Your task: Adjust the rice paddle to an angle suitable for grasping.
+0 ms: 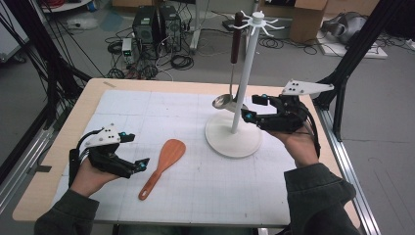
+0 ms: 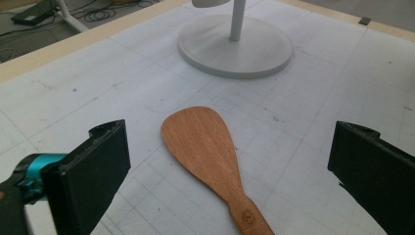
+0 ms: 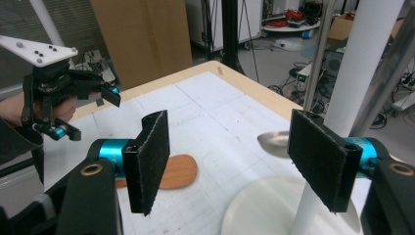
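Note:
A wooden rice spatula (image 1: 162, 165) (image 2: 210, 152) (image 3: 177, 171) lies flat on the white gridded mat, blade pointing away from me. My left gripper (image 1: 135, 151) (image 2: 230, 166) is open just left of it, jaws wide either side of the handle in the left gripper view. A white utensil stand (image 1: 243, 73) (image 2: 236, 43) (image 3: 352, 73) with a round base rises at centre right. A metal ladle (image 1: 230, 88) (image 3: 275, 142) with a dark handle hangs from its top hooks. My right gripper (image 1: 254, 108) (image 3: 235, 166) is open beside the pole, near the ladle bowl, holding nothing.
The table's wooden edge (image 1: 68, 122) frames the mat (image 1: 195, 147). Black frame struts (image 1: 350, 58) stand off the right rear corner. Cables and computer boxes (image 1: 156, 24) lie on the floor behind the table.

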